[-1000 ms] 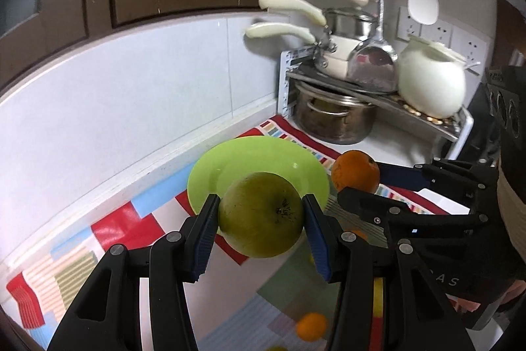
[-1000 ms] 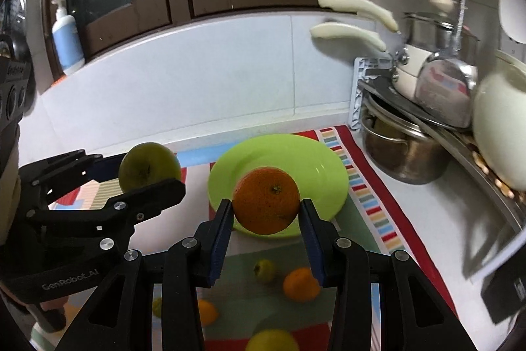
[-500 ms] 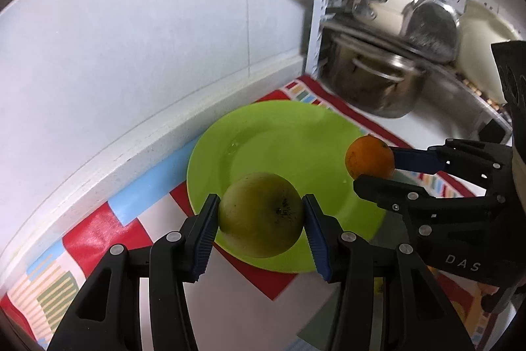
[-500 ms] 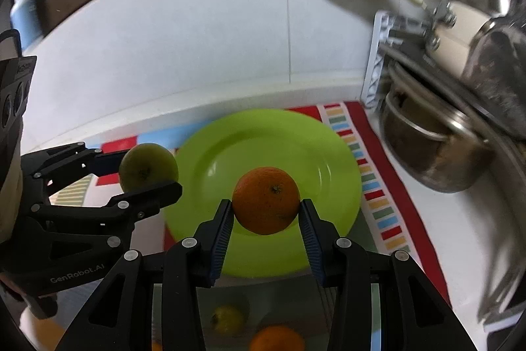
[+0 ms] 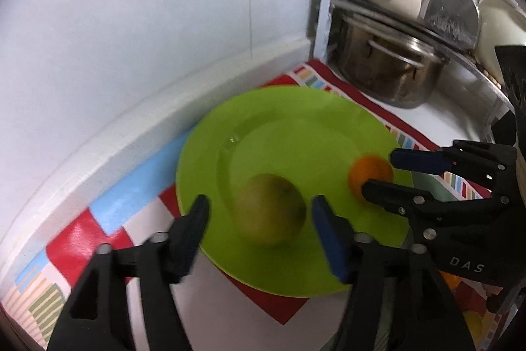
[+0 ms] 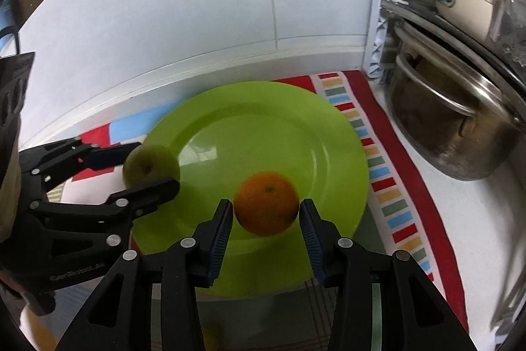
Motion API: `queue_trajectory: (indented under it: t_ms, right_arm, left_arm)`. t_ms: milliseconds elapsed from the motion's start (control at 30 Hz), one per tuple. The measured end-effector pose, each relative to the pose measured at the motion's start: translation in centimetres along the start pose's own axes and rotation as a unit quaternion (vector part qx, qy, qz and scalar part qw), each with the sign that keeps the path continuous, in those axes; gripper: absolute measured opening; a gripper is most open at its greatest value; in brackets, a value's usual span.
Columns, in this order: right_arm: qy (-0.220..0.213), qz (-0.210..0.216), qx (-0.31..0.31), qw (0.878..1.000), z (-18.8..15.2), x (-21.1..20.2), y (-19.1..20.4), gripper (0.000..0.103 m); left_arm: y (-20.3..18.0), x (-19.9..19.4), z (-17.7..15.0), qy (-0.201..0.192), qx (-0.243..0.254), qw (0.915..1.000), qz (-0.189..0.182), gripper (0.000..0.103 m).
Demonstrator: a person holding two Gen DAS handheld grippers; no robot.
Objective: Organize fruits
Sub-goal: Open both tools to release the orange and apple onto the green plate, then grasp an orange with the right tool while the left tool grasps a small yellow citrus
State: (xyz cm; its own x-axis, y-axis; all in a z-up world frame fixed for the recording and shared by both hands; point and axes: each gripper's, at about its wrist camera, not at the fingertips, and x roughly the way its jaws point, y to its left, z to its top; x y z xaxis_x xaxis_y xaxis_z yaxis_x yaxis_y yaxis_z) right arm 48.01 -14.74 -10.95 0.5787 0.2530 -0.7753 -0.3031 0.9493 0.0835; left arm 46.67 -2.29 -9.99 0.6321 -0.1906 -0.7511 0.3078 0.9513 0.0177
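Observation:
A lime-green plate (image 5: 296, 134) (image 6: 263, 127) lies on a colourful patterned mat. My left gripper (image 5: 259, 213) is open over the plate's near-left part; a blurred green apple (image 5: 269, 213) (image 6: 149, 165) sits between its spread fingers with gaps on both sides. My right gripper (image 6: 266, 216) is open over the plate's near side; an orange (image 6: 266, 203) (image 5: 370, 171) sits between its fingers with slight gaps. Each gripper also shows in the other's view, the right one (image 5: 384, 171) and the left one (image 6: 154, 163).
A steel pot (image 5: 384, 71) (image 6: 453, 127) stands under a dish rack with pans at the right. A white tiled wall (image 6: 197, 15) runs behind the plate. A small orange fruit (image 5: 450, 280) lies on the mat behind the right gripper.
Both grippers moved down over the plate. The left jaws opened wide off the apple. The right jaws opened slightly off the orange.

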Motion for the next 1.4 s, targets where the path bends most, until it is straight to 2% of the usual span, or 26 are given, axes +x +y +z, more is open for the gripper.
queue_trajectory:
  t_ms: [67, 200, 500, 600, 733, 800, 1167, 1400]
  right_arm:
    - [-0.006, -0.006, 0.003, 1.000, -0.1, -0.5, 0.0, 0.052]
    - [-0.022, -0.018, 0.005, 1.000, -0.4, -1.8, 0.0, 0.052]
    - [-0.070, -0.028, 0.008, 0.997, -2.2, -7.7, 1.9, 0.061]
    - [-0.090, -0.032, 0.009, 0.995, -2.9, -9.7, 2.6, 0.068]
    - [-0.116, -0.041, 0.005, 0.992, -4.0, -12.7, 3.7, 0.069]
    - [-0.127, -0.045, 0.007, 0.991, -4.7, -14.2, 4.2, 0.075]
    - [-0.173, -0.059, -0.007, 0.983, -8.7, -20.8, 7.5, 0.079]
    - [-0.185, -0.063, -0.010, 0.981, -11.0, -23.3, 9.5, 0.079]
  left_arm:
    - [0.1, -0.8, -0.1, -0.006, 0.005, 0.9999, 0.012, 0.070]
    - [0.1, -3.1, -0.7, -0.021, 0.009, 0.9994, 0.027, 0.072]
    - [-1.0, -10.3, -2.4, -0.078, 0.021, 0.9947, 0.063, 0.086]
    - [-1.3, -12.6, -3.2, -0.093, 0.018, 0.9935, 0.063, 0.089]
    - [-1.7, -15.2, -4.5, -0.105, 0.013, 0.9921, 0.067, 0.092]
    - [-1.7, -16.4, -5.2, -0.112, 0.009, 0.9912, 0.070, 0.094]
    - [-2.1, -23.1, -9.7, -0.146, -0.003, 0.9853, 0.088, 0.101]
    - [-2.3, -25.6, -12.2, -0.152, -0.009, 0.9852, 0.079, 0.103]
